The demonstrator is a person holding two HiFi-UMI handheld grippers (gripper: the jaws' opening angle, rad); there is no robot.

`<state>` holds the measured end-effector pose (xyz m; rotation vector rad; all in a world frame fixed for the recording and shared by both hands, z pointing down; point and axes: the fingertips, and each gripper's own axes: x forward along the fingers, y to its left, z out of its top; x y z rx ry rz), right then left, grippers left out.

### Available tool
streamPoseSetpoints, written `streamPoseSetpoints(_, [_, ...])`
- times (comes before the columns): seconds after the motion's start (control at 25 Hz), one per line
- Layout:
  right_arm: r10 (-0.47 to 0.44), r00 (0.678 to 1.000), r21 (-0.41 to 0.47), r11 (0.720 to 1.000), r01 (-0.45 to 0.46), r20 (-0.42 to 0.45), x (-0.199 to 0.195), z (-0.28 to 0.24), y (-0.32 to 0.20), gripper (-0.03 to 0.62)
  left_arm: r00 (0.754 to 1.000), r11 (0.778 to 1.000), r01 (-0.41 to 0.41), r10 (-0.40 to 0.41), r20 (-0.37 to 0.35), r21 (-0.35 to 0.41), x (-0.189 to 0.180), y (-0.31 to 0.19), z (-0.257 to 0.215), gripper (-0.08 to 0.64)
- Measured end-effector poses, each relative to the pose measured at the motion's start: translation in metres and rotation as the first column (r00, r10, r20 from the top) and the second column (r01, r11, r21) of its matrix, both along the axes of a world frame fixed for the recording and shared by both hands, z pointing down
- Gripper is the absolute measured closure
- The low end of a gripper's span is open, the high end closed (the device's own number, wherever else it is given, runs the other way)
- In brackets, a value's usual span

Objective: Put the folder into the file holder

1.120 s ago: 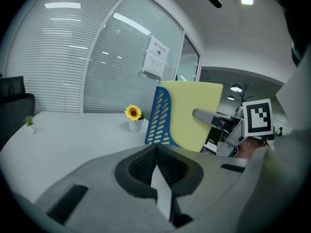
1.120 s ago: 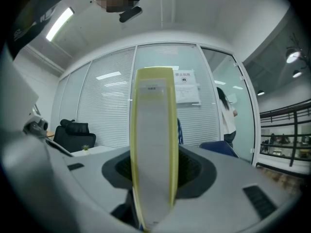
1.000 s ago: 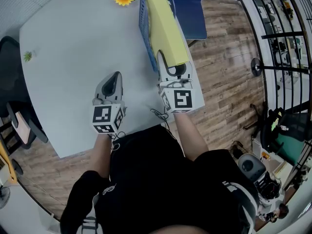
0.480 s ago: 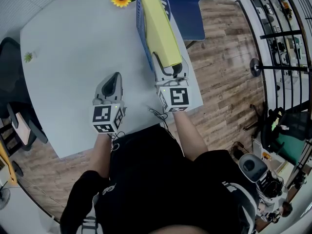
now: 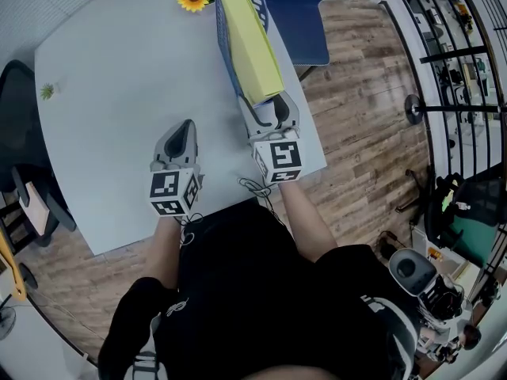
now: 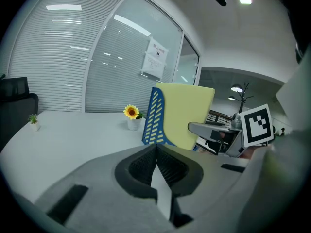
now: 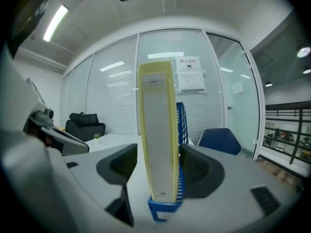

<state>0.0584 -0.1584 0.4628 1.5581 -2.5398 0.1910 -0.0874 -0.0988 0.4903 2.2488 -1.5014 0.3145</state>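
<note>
The yellow folder stands on edge inside the blue file holder, its bottom down in the holder's base as far as the right gripper view shows, and its long axis runs straight away from the person along the holder. The narrow spine end faces the right gripper, which sits at the holder's near end and points along that same line. The right gripper's jaws have just been opening and now stand wide, one on each side of the spine. Its fingers flank the folder with a visible gap on both sides, so nothing is gripped and the folder looks to be resting on the holder alone. The left gripper lies well to the left of the holder over the white table, its jaws closed together with nothing between them. It is clearly the farther hand and takes no part here. The placing looks as good as done. What remains turns on the spine lying dead ahead between the released fingers. A withdrawal should go straight back along the folder's long axis, toward the person. Any sideways drift would bring a finger against the spine and might tilt the folder in the holder.
</note>
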Motion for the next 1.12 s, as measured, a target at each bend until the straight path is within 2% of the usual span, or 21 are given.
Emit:
streamPoseSetpoints(0.8, [-0.05,0.999,-0.08,0.996,0.05,-0.004,0.02,0.027,0.067,0.327,0.997,0.997,0.08,-0.08,0.009,-0.006,0.004,0.05,0.01,0.554])
streamPoseSetpoints(1.12, [-0.162,0.986,-0.11,0.981,0.157,-0.037,0.023,0.043,0.105,0.41,0.982,0.982,0.191,-0.191,0.01,-0.002,-0.001,0.089,0.02,0.554])
